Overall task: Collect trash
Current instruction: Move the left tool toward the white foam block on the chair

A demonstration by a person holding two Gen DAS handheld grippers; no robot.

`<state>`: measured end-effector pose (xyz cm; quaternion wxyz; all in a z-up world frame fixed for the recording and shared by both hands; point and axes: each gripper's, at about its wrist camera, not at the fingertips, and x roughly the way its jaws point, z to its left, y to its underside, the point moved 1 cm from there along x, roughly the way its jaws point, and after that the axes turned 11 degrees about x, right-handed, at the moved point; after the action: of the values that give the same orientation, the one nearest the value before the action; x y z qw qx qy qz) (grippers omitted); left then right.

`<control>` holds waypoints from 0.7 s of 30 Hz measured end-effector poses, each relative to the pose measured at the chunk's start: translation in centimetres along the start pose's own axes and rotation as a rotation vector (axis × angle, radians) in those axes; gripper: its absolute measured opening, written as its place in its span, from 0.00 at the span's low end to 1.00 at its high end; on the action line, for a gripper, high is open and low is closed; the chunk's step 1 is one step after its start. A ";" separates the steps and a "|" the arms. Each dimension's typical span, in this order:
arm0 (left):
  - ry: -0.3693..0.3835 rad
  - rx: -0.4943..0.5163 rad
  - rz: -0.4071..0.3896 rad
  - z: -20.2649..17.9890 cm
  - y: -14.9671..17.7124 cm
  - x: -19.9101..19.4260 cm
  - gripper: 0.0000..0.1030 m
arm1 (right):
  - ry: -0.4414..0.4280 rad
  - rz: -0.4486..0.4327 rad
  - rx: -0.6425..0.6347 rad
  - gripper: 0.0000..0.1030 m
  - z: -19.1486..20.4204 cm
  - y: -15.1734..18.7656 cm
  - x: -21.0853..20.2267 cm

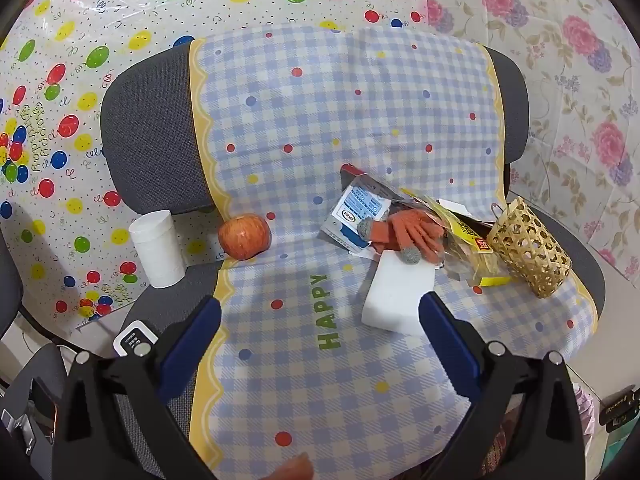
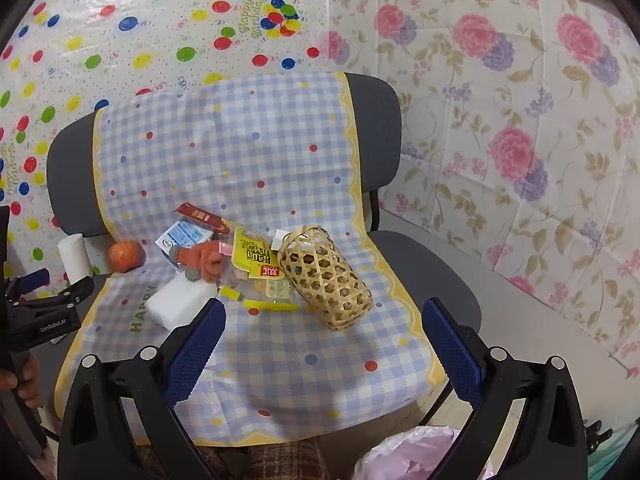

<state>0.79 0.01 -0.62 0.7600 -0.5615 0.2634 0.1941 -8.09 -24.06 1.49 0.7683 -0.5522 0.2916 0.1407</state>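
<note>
A chair draped in a blue checked cloth (image 1: 320,128) (image 2: 224,148) holds a heap of litter. In the heap lie a blue-and-white packet (image 1: 354,210) (image 2: 182,236), yellow wrappers (image 1: 476,240) (image 2: 256,258), a red wrapper (image 2: 200,216) and an orange glove (image 1: 408,232) (image 2: 204,260). A white foam block (image 1: 396,296) (image 2: 178,302) rests in front of them. My left gripper (image 1: 320,320) hovers open above the seat, just short of the block. My right gripper (image 2: 324,320) is open too, above the seat's front, with nothing between its fingers.
A woven bamboo basket (image 1: 528,248) (image 2: 324,276) lies tipped on the seat's right side. An apple (image 1: 244,236) (image 2: 126,256) and a white cup (image 1: 158,248) (image 2: 74,258) stand at the seat's left. A pink bag (image 2: 412,460) sits below the chair's front.
</note>
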 end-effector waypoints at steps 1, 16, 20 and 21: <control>0.000 0.000 0.000 0.0 0.0 0.0 0.94 | 0.001 0.000 0.000 0.94 0.0 0.1 0.1; -0.001 0.001 0.000 0.0 0.0 0.0 0.93 | -0.002 0.006 -0.001 0.94 0.2 -0.1 0.0; 0.000 -0.001 -0.001 0.0 0.0 0.0 0.93 | -0.002 0.004 -0.002 0.94 0.2 0.1 0.0; -0.001 0.000 0.000 0.0 0.1 0.0 0.94 | -0.001 0.003 -0.002 0.94 0.2 0.3 0.1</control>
<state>0.76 0.01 -0.66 0.7602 -0.5615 0.2628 0.1943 -8.10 -23.75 1.27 0.7676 -0.5526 0.2917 0.1424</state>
